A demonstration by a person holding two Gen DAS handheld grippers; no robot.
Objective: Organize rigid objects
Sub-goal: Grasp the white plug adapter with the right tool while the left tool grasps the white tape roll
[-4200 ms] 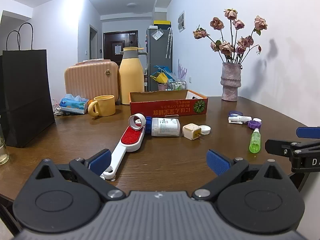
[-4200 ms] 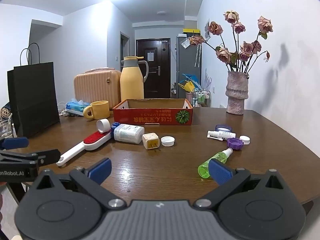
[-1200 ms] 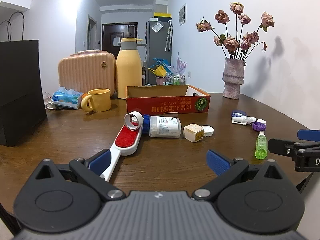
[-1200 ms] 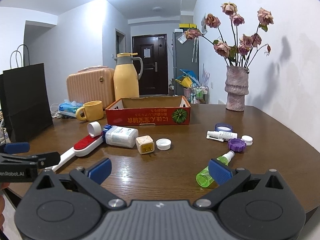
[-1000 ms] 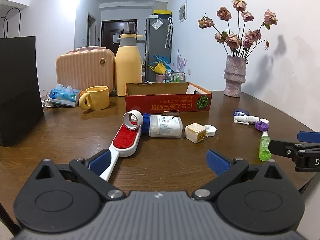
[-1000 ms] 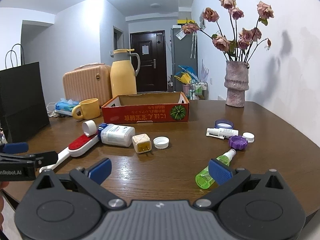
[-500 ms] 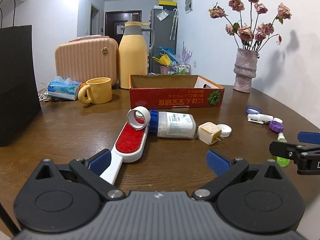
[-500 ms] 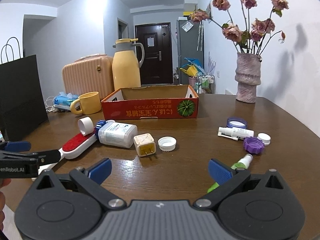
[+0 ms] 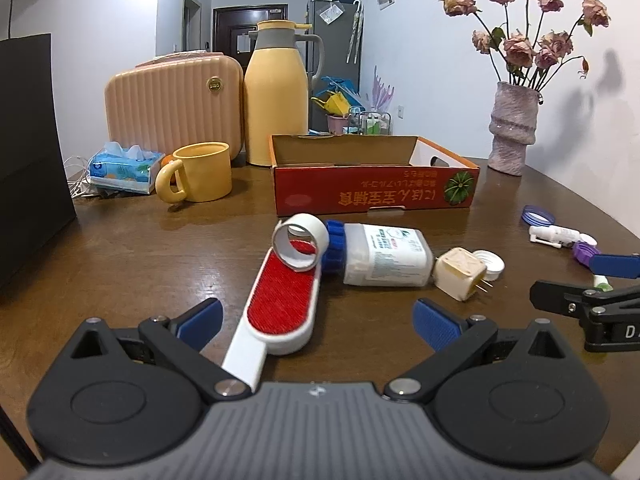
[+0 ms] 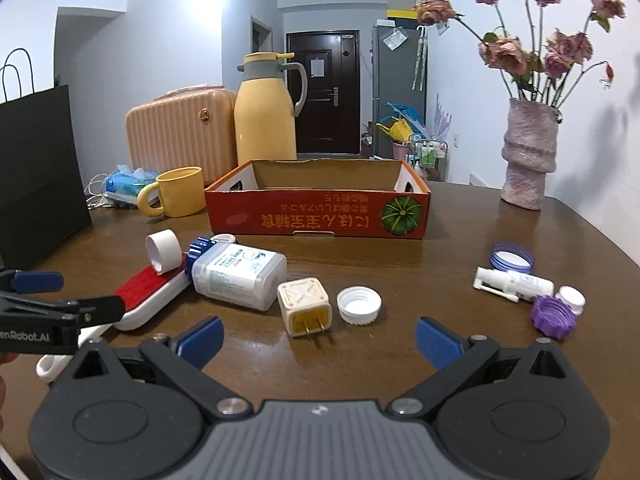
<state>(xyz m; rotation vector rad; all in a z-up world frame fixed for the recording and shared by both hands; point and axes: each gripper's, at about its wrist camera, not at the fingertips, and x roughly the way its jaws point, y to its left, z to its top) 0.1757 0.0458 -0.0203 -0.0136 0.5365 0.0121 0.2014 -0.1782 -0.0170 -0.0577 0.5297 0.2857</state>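
Note:
A red lint brush (image 9: 280, 300) with a white handle lies between the fingers of my open left gripper (image 9: 316, 320); its handle runs under the gripper body. A white tape roll (image 9: 300, 246) rests on the brush head, beside a blue-capped white bottle (image 9: 380, 256) on its side. My right gripper (image 10: 319, 339) is open, just short of a cream plug adapter (image 10: 305, 306) and a white cap (image 10: 359, 305). A red cardboard box (image 10: 320, 212) stands open behind them. To the right lie a spray bottle (image 10: 516, 282), a purple cap (image 10: 554, 316) and a blue-rimmed lid (image 10: 512, 260).
At the back left stand a yellow mug (image 9: 200, 178), a yellow thermos (image 9: 276, 96), a peach case (image 9: 172, 104) and a tissue pack (image 9: 120, 166). A black bag (image 9: 28, 152) fills the left edge. A vase of dried flowers (image 10: 528, 156) stands at the back right.
Both grippers have moved forward and lower over the table, so the objects look larger. The green bottle has slipped out of the right wrist view. Both grippers stay open.

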